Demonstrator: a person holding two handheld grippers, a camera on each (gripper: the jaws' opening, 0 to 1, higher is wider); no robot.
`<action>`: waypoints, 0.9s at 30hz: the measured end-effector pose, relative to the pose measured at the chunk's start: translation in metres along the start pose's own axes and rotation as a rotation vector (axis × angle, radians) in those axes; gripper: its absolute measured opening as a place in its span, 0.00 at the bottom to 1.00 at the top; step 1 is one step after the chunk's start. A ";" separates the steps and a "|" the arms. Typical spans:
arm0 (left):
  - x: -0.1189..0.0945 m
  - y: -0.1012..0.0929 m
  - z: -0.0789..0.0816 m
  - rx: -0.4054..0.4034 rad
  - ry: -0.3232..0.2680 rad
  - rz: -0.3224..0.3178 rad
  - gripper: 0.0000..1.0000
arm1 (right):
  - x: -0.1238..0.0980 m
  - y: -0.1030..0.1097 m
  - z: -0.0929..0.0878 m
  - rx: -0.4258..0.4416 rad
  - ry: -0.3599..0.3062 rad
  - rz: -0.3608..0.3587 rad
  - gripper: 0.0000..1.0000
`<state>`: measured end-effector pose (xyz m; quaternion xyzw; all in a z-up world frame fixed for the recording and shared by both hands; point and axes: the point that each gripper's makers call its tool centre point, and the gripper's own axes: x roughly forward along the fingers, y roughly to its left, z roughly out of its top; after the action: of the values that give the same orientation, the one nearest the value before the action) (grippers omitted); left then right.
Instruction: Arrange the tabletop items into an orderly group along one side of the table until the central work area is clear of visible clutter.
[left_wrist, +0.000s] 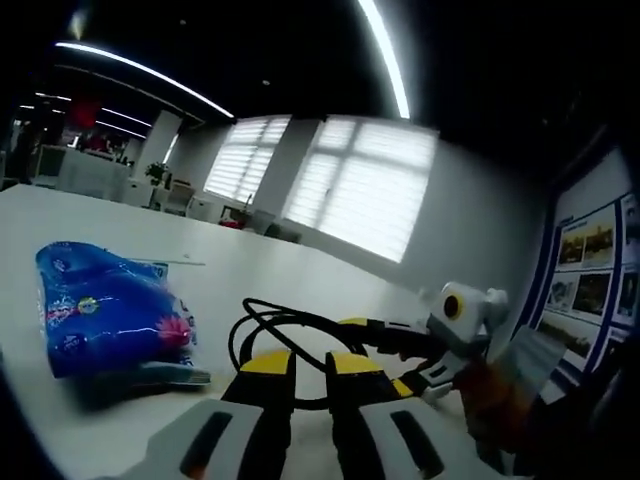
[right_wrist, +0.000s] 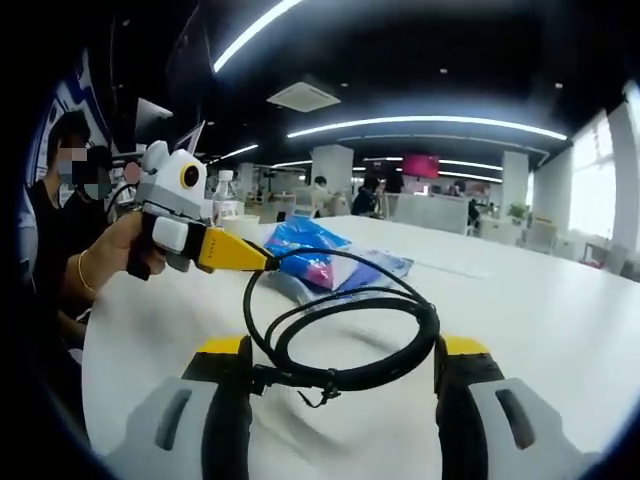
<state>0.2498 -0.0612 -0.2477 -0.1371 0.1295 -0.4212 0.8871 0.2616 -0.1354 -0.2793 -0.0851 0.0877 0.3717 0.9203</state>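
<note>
1. Cable: a coiled black cable (right_wrist: 345, 335) hangs in loops between the two grippers above the white table (right_wrist: 540, 300); in the left gripper view the same cable (left_wrist: 290, 335) curls over the yellow tips of that view's own jaws
2. Left gripper (left_wrist: 310, 372): its two yellow-tipped jaws stand close together with only a narrow dark slot between them, and the cable loop crosses right at the tips; from the right gripper view this gripper (right_wrist: 262, 262) comes in from the left, held in a person's hand (right_wrist: 120, 255), and its yellow jaws are pinched on one end of the cable
3. Right gripper (right_wrist: 340, 360): its jaws are spread wide, one at each side of the cable coil, and the lower strand of the coil runs across the gap between them; I cannot tell whether either jaw presses on the cable. In the left gripper view this gripper (left_wrist: 425, 375) shows at the right, near the cable's far end
4. Blue snack bag (left_wrist: 110, 310): it lies on the table to the left of the left gripper's jaws, apart from them; in the right gripper view the bag (right_wrist: 320, 255) lies on the table beyond the cable loops
5. Background: a plastic bottle (right_wrist: 225, 195) stands behind the left gripper at the table's far edge, and bright windows with blinds (left_wrist: 360, 185) line the far wall
</note>
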 end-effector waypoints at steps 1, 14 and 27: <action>-0.001 -0.003 0.001 0.007 -0.001 -0.003 0.10 | -0.002 0.001 0.002 -0.005 -0.002 -0.002 0.71; -0.016 -0.020 -0.006 0.011 -0.002 0.000 0.10 | -0.017 0.016 0.002 -0.024 0.003 0.007 0.70; -0.024 -0.030 -0.014 -0.012 -0.005 -0.015 0.10 | -0.024 0.025 -0.004 -0.035 0.022 0.019 0.70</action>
<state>0.2088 -0.0628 -0.2476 -0.1445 0.1287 -0.4267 0.8834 0.2266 -0.1348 -0.2804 -0.1042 0.0922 0.3808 0.9141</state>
